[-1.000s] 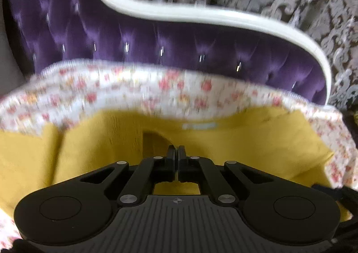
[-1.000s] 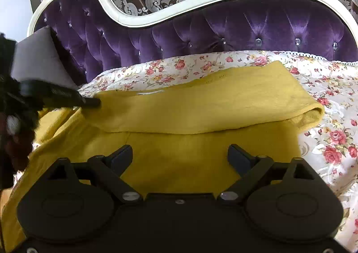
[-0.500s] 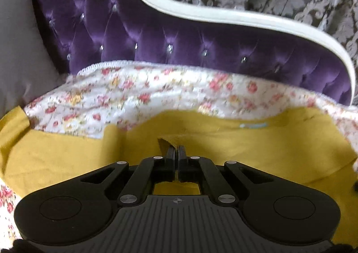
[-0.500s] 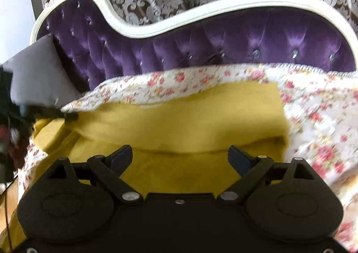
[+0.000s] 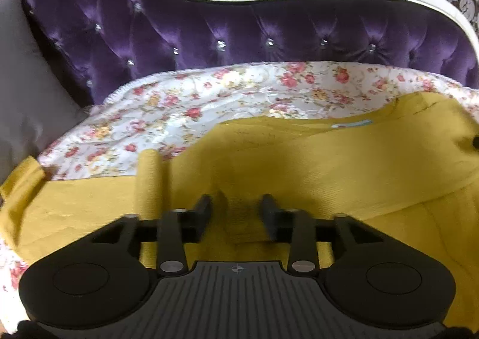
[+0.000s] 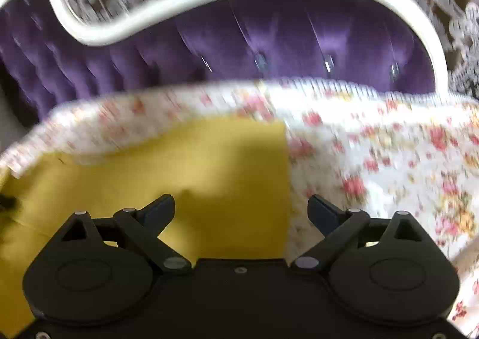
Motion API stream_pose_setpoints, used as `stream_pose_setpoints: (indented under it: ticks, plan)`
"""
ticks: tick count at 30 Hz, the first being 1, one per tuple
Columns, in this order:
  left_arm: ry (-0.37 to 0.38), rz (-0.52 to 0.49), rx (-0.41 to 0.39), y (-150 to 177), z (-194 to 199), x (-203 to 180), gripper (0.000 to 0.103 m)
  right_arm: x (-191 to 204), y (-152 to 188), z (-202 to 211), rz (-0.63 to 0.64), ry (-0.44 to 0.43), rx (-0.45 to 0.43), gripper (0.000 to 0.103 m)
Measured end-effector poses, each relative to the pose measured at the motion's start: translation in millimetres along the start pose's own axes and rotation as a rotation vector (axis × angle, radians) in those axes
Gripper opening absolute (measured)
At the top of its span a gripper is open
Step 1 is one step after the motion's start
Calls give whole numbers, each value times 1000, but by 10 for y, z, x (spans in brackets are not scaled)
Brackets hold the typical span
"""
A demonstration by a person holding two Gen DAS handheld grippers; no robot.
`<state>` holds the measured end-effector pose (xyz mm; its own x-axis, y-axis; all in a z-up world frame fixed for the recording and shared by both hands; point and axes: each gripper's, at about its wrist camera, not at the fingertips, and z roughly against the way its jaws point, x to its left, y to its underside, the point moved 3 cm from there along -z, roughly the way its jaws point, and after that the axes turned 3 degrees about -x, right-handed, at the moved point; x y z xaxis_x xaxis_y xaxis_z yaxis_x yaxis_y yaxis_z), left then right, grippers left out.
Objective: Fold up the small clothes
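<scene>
The mustard-yellow knit garment (image 5: 299,165) lies on the floral bedspread (image 5: 185,108); bare bedspread lies beyond its straight right edge. The left gripper (image 5: 236,204) fingers have just opened, gripping nothing, garment below. The right gripper (image 6: 241,207) fingers gape wide, empty.

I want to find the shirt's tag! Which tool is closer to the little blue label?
Left. The left tool hovers open over the yellow shirt, its blue label just beyond. The right tool faces the folded edge, no label visible.
</scene>
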<state>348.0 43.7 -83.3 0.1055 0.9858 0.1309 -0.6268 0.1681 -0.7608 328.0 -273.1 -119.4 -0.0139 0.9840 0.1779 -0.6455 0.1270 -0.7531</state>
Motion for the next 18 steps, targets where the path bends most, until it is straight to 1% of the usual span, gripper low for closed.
stream_pose_setpoints:
  ticks: [1,2,4,5,6,7,10,12,15,18]
  plan:
    - [-16,5,-4,12,3,10,56,-12,39,-52,2,13,23,100]
    - [-26,15,-8,28,2,34,66,-43,65,-63,-9,9,14,100]
    - [-24,57,-3,57,-10,108,78,-47,64,-47,-8,22,18,102]
    - [-21,84,2,64,-20,149,80,-44,60,-43,-7,29,22,102]
    - [-17,109,8,71,-29,184,85,-42,58,-42,-5,32,25,102]
    - [-20,126,15,75,-36,210,88,-41,57,-40,-5,35,26,102]
    - [-13,128,15,84,-34,235,93,-60,32,-36,-24,28,41,102]
    - [2,137,16,98,-5,259,93,-60,-10,26,-48,16,40,102]
    - [27,149,12,132,97,294,92,43,-105,280,-39,11,-27,102]
    - [24,151,-25,163,305,385,93,265,-161,568,7,-28,-80,102]
